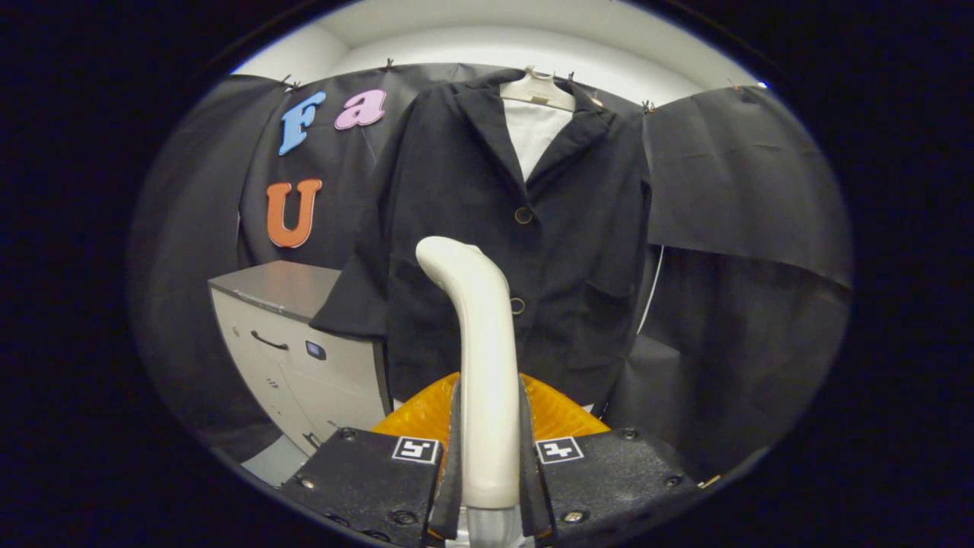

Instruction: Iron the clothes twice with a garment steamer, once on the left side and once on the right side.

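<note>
A black jacket (563,228) with two round buttons hangs on a pale hanger (537,90) against the booth wall, a white lining showing at its collar. A cream garment steamer handle (479,335) rises straight up between my fingers, its curved head bending toward the jacket's lower left front. My gripper (489,449) is shut on that handle, both fingers pressing its sides. The steamer's orange base (426,415) shows just beyond the fingers. The steamer head stands a little short of the fabric; whether it touches is unclear.
A grey cabinet (297,342) with a dark handle and a flat top stands left of the jacket, under its left sleeve. Black cloth covers the wall all around. A thin white cord (652,293) hangs right of the jacket.
</note>
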Available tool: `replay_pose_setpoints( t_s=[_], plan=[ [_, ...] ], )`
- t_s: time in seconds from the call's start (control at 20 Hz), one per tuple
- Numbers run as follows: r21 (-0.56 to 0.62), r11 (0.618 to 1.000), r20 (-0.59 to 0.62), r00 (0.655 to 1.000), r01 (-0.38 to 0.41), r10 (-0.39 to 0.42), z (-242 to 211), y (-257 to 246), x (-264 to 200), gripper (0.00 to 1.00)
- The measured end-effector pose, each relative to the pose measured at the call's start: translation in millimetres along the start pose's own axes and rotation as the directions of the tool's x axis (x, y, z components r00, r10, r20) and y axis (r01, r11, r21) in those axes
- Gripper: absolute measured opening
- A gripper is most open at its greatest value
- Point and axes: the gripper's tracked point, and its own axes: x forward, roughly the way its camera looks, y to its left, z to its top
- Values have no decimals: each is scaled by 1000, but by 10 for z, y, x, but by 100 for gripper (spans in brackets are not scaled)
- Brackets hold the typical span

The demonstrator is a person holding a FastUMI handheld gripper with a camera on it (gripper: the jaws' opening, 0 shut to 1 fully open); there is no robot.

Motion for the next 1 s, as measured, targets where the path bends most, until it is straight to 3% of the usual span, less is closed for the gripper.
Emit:
replay_pose_setpoints(
  t_s=[0.65, 0.85, 1.0],
  plan=[
    [-43, 999, -234, 972, -15, 4, -1435, 235, 98, 33],
    [-67, 997, -277, 961, -28, 8, -1683, 276, 91, 33],
    [-44, 999, -259, 966, -17, 5, -1581, 229, 71, 33]
  ],
)
